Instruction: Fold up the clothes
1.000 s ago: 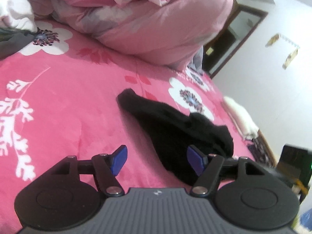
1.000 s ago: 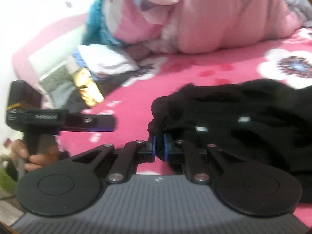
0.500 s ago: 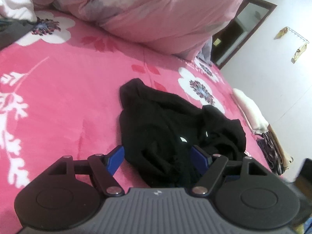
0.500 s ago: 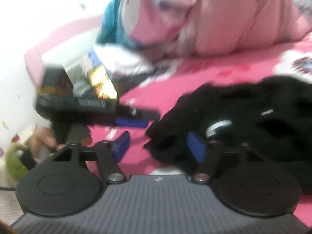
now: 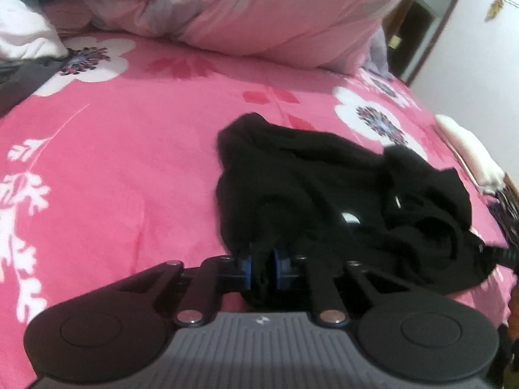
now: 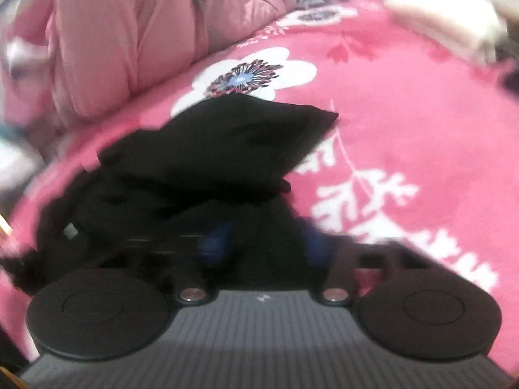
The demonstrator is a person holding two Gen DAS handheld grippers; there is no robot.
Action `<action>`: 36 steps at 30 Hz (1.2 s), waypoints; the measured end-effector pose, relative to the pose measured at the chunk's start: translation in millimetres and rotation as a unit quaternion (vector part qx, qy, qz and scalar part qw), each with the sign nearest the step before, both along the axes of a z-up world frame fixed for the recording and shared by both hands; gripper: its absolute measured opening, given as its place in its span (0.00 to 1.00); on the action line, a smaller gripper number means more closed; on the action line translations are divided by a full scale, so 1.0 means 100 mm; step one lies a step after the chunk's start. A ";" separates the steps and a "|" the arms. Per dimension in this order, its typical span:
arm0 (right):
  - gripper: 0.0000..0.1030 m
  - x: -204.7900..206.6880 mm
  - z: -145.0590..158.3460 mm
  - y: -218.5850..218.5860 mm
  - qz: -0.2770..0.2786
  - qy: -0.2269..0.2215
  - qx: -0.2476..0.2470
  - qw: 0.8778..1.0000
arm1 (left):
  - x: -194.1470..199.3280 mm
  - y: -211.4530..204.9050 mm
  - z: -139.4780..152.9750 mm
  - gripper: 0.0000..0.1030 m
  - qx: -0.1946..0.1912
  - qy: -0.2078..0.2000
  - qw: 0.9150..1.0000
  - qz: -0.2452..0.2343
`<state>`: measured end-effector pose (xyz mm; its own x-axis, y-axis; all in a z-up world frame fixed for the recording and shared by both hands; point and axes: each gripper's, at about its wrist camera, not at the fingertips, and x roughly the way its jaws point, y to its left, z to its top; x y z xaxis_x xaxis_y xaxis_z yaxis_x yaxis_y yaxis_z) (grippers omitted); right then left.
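Pinching shut within the last half second, the left claw (image 5: 262, 270) now grips the near edge of the black garment (image 5: 324, 194), which lies rumpled on the pink bed (image 5: 113, 162). The right claw (image 6: 264, 243), blurred, has opened and holds nothing, so the grip has changed sides.

- Garment (image 5: 308, 188) was matt black cloth, soft and crumpled.
- Bedspread (image 5: 129, 162) looked plush pink fabric.
- Gripper (image 5: 262, 272) bodies were matt plastic, ribbed.
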<state>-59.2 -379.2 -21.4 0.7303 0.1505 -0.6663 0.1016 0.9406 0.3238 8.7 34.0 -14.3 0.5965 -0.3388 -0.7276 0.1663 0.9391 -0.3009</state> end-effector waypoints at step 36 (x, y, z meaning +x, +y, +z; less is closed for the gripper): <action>0.70 0.88 0.57 1.20 0.186 -0.093 -0.080 0.975 | 0.27 0.30 0.42 0.64 0.019 -0.097 0.994 0.055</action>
<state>29.1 -259.7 35.4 0.7556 0.3320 -0.5647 -0.3017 0.9416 0.1498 35.3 64.5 27.4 0.7591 -0.2379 -0.6060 0.1133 0.9649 -0.2369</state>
